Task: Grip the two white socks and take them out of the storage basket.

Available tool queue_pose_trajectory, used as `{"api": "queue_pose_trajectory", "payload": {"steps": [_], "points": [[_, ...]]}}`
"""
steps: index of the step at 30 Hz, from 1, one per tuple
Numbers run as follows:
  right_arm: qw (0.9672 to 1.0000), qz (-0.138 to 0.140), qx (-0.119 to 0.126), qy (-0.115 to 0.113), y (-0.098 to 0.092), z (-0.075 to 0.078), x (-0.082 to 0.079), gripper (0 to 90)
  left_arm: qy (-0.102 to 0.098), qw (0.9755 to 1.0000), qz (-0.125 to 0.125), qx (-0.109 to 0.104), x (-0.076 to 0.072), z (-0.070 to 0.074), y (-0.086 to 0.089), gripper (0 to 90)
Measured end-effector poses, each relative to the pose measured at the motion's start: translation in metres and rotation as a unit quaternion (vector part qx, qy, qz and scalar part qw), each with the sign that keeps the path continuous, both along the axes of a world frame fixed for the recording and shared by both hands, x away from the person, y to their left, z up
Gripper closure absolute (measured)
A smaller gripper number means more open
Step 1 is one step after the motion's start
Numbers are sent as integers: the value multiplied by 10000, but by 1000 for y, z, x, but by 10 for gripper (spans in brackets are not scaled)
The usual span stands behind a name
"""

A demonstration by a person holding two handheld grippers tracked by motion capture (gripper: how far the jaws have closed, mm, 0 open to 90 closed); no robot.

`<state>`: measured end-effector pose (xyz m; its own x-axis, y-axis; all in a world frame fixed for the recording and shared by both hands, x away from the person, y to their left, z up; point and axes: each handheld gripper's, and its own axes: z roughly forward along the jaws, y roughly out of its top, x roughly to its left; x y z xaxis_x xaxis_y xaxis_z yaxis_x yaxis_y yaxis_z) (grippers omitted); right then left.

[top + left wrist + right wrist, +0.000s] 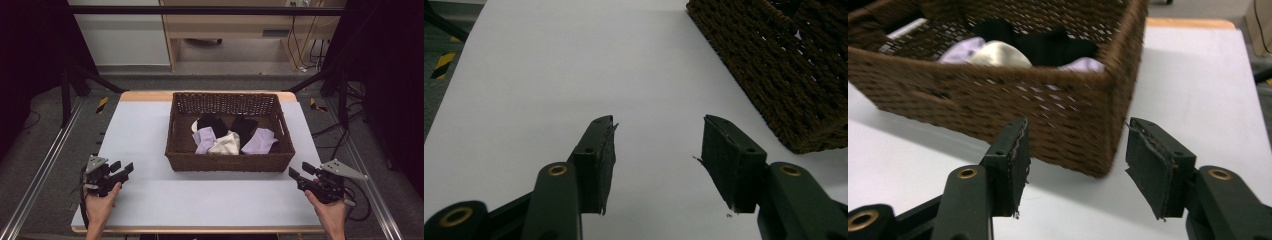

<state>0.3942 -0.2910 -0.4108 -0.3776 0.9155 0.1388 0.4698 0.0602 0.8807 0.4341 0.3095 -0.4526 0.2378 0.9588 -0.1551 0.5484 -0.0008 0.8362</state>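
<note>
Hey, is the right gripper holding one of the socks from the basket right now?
No, the right gripper has its fingers spread apart with nothing between them, while the socks lie inside the wicker basket.

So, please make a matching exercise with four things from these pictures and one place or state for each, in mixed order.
Things:
1. left gripper
2. wicker basket
3. lilac cloth
4. cream cloth

Places or states:
A. in the basket, nearest its right wall
B. open, over the table's left side
C. in the basket, at the middle of its front wall
D. on the table, between both grippers

Pairs: 1-B, 2-D, 3-A, 4-C
</note>
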Motion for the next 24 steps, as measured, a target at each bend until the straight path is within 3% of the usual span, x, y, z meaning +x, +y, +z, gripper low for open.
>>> {"api": "queue_pose_trajectory", "payload": {"steps": [9, 12, 24], "points": [[9987, 451, 14, -219, 27, 23, 2, 434, 13, 10000, 3, 43, 2, -1, -1, 460], [9979, 555, 117, -298, 32, 29, 6, 437, -7, 10000, 11, 62, 2, -1, 0, 460], [9970, 670, 104, -374, 55, 57, 45, 426, -39, 9999, 54, 118, 2, -1, 0, 460]]}}
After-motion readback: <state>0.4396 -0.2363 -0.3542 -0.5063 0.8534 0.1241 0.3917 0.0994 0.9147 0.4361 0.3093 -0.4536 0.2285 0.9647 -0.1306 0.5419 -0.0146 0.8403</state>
